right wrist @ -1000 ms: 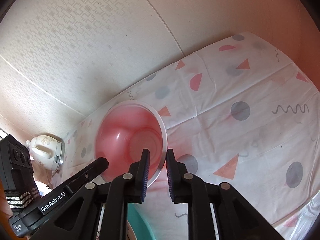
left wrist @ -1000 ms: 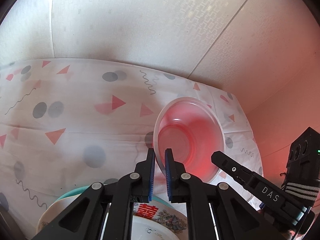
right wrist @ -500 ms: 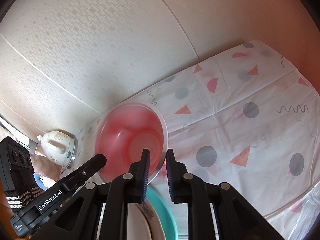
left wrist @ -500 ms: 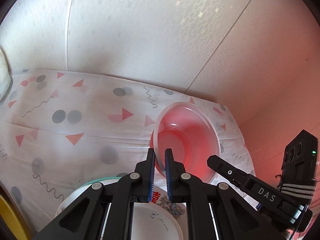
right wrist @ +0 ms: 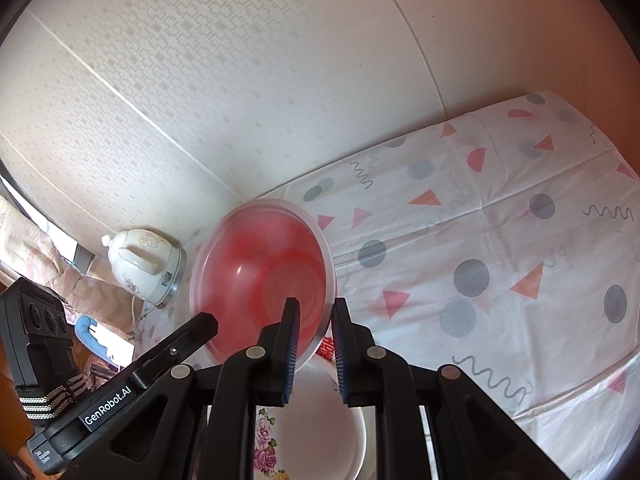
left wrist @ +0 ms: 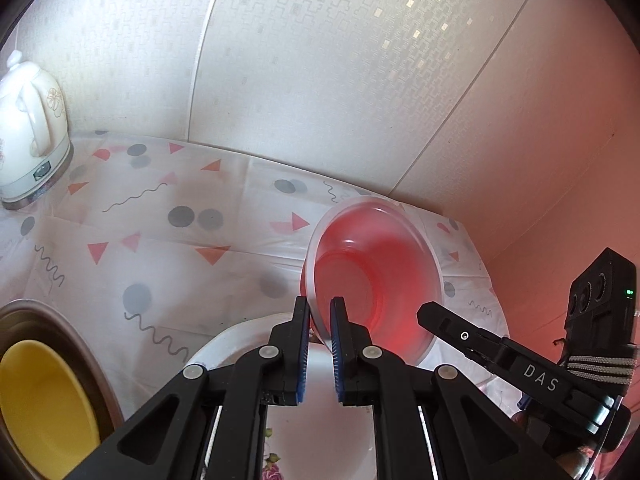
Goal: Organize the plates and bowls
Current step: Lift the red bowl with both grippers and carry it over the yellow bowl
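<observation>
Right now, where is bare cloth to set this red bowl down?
Open tablecloth lies right of the red bowl, out to the far edge. Another bare stretch runs between the kettle and the bowl. It is crowded near you: the floral plate sits under both grippers, and the yellow bowl at left.

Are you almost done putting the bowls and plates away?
Not yet. Both tongs, left and right, are pinching the rim of the red bowl and holding it up over a white flowered plate. A yellow bowl already sits inside a brown one. The red bowl hasn't been set down anywhere.
</observation>
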